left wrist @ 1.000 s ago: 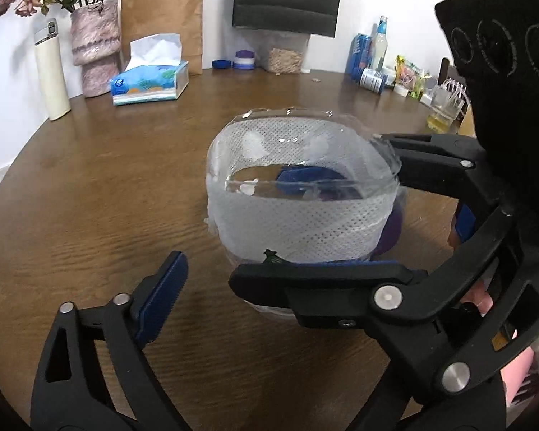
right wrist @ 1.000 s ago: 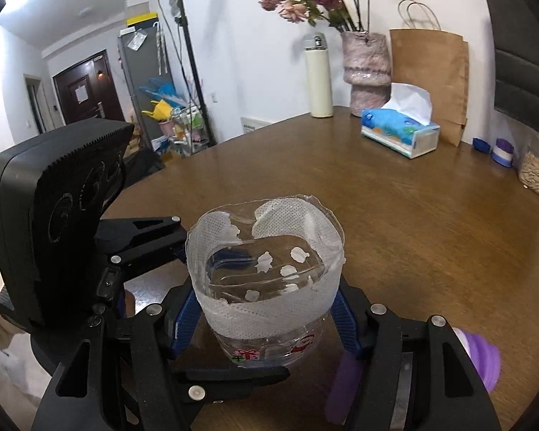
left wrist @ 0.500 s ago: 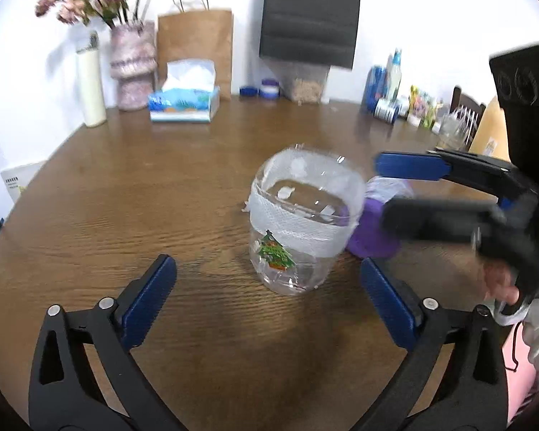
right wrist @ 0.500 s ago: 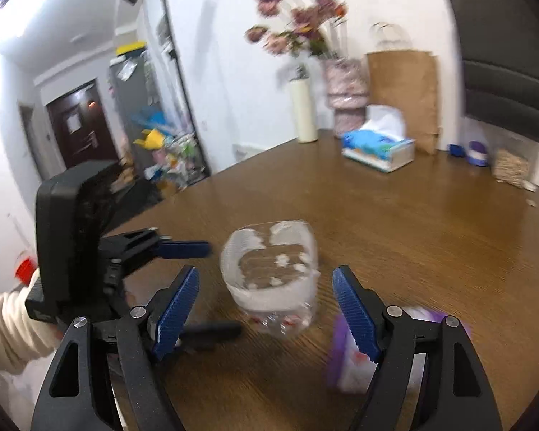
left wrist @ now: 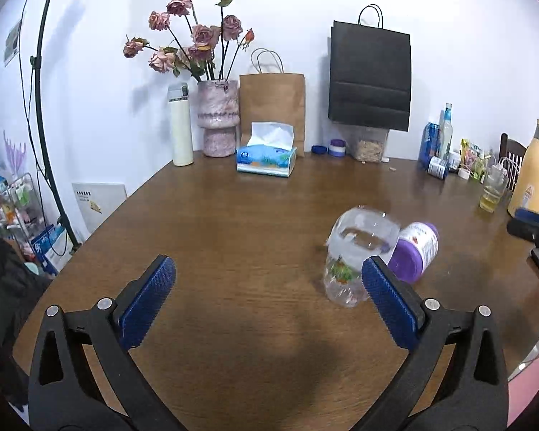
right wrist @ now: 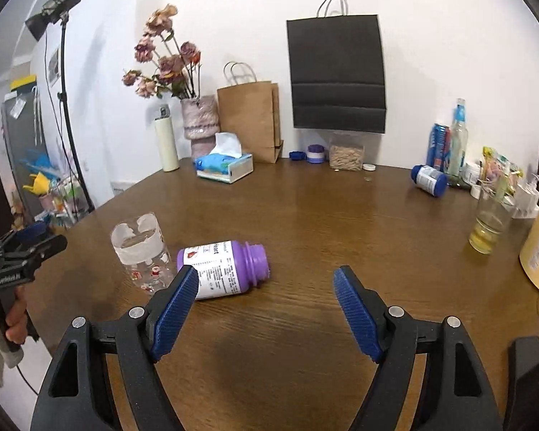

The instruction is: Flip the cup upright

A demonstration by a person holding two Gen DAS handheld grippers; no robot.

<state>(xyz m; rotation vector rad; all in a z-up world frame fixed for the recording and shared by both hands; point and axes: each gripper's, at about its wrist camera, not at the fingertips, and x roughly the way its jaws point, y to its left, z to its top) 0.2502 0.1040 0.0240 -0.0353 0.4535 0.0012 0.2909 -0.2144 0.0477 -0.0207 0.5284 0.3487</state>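
On the brown wooden table (left wrist: 233, 237), the clear plastic cup (left wrist: 355, 255) stands upright with its mouth up, a white mesh band around its upper wall and small festive stickers near its base. In the left wrist view it sits at about two o'clock from the left gripper (left wrist: 266, 303), partly behind the tip of that gripper's right-hand finger; in the right wrist view the cup (right wrist: 140, 251) stands at about ten o'clock from the right gripper (right wrist: 266, 309). A purple bottle (right wrist: 222, 269) lies on its side just beside the cup, its white label up and its neck pointing away from the cup.

A second ago both grippers crowded the cup, the right one closed around it and the left one gaping beside it. Half a second ago the right one had let go and both were drawing off. Now each is well back and holds nothing: the blue pads of both are spread wide, and the cup stands free between the two views. The cup has kept its upright pose throughout.

At twelve o'clock, along the far edge, stand a vase of dried roses (left wrist: 217, 118), a tissue box (left wrist: 266, 160) and a brown paper bag (left wrist: 271, 107).
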